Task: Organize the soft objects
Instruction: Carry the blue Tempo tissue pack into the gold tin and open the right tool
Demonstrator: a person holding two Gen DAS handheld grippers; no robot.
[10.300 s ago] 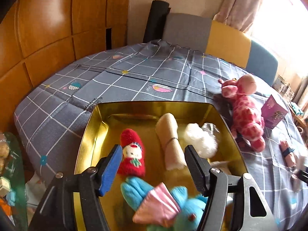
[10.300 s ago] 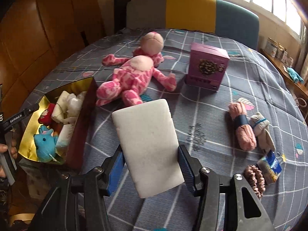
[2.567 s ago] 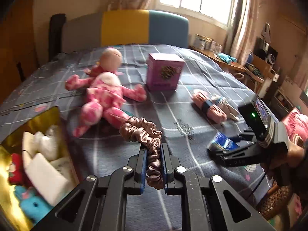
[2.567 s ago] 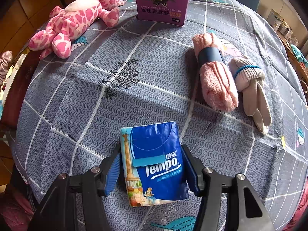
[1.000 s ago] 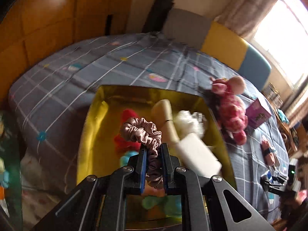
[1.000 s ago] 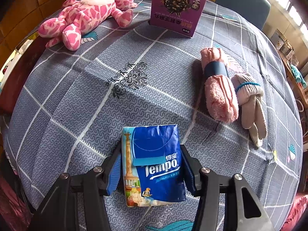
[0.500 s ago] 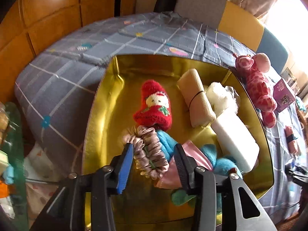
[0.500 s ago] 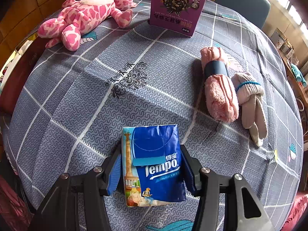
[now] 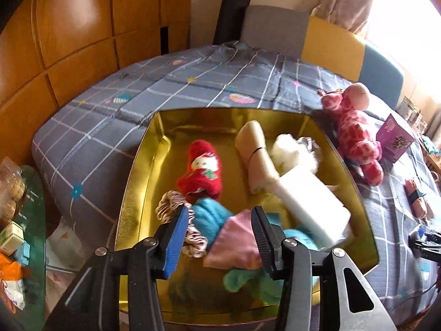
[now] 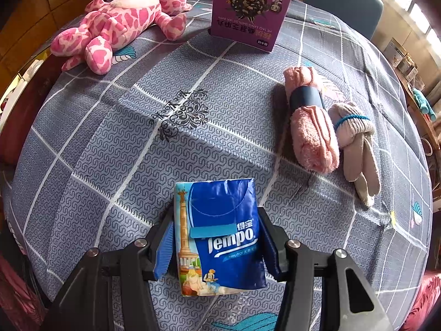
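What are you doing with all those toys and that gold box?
Someone is tidying soft things into the gold box with two handheld grippers. The left gripper is open above the box, where a pink scrunchie lies beside a red sock and a white sponge. The right gripper holds a blue tissue pack over the bed. The pink giraffe waits outside the box.

Mauve satin scrunchie (image 9: 176, 218) lying crumpled in the gold box (image 9: 143, 160) beside red sock (image 9: 202, 169) and teal plush (image 9: 212, 218), blue Tempo tissue pack (image 10: 220, 234) upright above the bed
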